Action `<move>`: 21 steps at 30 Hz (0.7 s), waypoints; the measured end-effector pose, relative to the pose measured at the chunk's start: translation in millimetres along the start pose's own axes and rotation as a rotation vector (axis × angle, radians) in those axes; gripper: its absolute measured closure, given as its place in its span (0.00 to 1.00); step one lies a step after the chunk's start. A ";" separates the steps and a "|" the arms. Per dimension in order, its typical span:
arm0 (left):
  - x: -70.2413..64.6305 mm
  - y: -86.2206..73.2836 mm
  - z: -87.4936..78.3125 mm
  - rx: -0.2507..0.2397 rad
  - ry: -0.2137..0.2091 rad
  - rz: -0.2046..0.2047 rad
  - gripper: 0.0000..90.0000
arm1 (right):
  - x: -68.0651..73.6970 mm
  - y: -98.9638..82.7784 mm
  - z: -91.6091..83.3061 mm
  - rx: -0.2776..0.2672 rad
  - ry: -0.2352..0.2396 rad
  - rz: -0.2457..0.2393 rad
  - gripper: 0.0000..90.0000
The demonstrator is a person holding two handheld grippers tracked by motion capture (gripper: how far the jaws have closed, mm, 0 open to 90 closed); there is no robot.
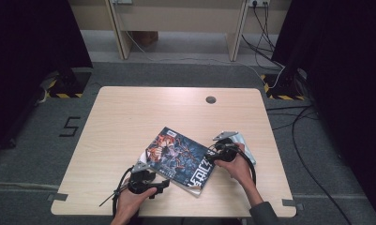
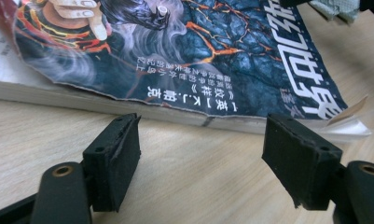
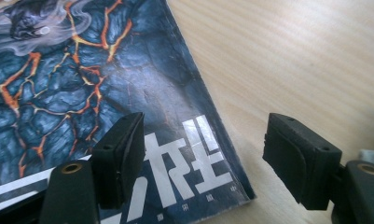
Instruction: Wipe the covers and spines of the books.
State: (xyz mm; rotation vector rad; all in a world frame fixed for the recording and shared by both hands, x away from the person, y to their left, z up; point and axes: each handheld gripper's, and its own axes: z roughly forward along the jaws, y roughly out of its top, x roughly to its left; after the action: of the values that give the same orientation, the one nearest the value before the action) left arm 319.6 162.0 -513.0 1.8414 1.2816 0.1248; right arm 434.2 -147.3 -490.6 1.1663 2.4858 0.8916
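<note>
Book [image 1: 178, 159] lies flat, skewed, on the tabletop [image 1: 129, 117] near its front edge. Left gripper [image 2: 201, 154] and right gripper [image 3: 203, 154]: fingers wide, holding nothing. Best approach: stay low, straddle the cover edge squarely, avoid the torn corner.

Paperback book [image 1: 178, 159], dark illustrated cover up, flat, askew, table's near side.

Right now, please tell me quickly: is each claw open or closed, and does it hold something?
Left claw: open, holds nothing, near the book edge.
Right claw: open, holds nothing, over the book's corner.
</note>
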 end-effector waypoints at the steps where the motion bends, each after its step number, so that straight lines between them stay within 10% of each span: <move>1: 0.1 0.5 0.7 0.001 0.005 0.008 0.29 | -0.6 -0.5 2.1 0.010 0.006 -0.007 0.33; 21: 23.2 22.5 13.3 -0.035 0.100 0.018 0.28 | 39.2 -27.8 -19.9 0.089 0.106 -0.070 0.34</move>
State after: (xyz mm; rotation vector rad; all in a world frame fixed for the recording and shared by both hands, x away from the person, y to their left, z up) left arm 353.5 170.6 -514.3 1.8370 1.3236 0.2507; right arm 382.8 -139.5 -491.3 1.0778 2.6582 0.8537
